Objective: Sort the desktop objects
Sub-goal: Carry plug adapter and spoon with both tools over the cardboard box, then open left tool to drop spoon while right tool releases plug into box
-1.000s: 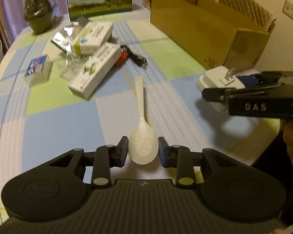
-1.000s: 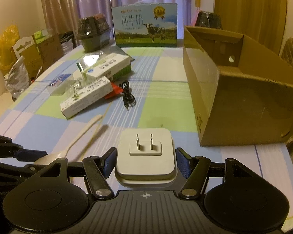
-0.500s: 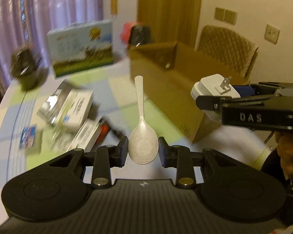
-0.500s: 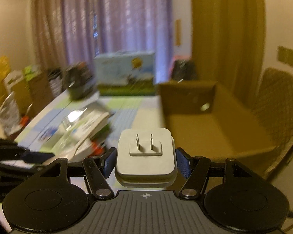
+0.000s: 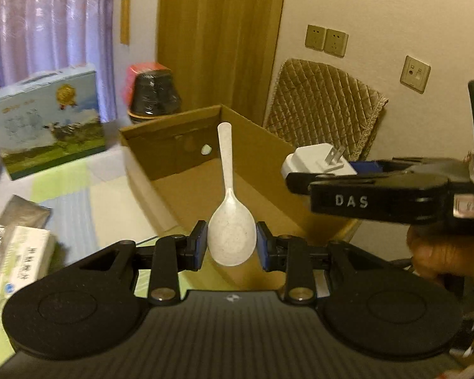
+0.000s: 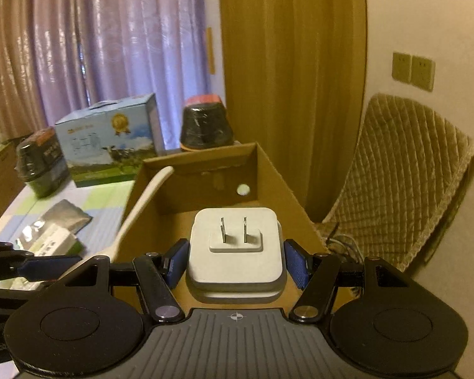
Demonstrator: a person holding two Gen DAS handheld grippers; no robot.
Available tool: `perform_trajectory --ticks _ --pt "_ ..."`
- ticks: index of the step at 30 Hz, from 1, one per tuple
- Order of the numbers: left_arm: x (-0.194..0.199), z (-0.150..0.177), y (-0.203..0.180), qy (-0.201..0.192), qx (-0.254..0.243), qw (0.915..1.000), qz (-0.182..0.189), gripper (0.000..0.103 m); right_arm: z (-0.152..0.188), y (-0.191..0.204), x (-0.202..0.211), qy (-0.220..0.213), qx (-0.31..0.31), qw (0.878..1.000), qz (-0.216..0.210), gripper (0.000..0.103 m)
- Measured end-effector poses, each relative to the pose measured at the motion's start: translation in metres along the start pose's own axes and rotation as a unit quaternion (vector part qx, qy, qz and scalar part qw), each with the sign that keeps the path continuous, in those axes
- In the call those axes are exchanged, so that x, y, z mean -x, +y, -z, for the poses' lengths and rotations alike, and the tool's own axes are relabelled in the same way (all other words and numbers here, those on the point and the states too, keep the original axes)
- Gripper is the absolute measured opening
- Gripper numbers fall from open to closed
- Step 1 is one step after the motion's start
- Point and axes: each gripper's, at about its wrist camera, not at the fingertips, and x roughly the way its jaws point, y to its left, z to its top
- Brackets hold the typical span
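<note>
The left gripper held a white spoon and the right gripper held a white plug, both up over the cardboard box. Next, each likely needed to go down and let go.

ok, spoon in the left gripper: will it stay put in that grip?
Probably stiff: the spoon juts forward unsupported without sagging. Looks like light plastic. The left gripper pinches only the rounded bowl, so it may pivot or slip.
</note>
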Motion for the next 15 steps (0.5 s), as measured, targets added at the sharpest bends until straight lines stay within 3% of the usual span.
perform_trajectory --ticks 5,15 --pt "-0.028 -0.002 0.001 0.017 0.007 0.9998 -0.011 0.028 0.003 -0.013 -0.016 0.01 -0.017 1.0 0.002 0.062" --pt "0.005 0.016 0.017 0.001 0.029 0.9989 -0.037 0.036 0.011 -0.015 -0.03 0.027 -0.031 0.999 -0.014 0.062"
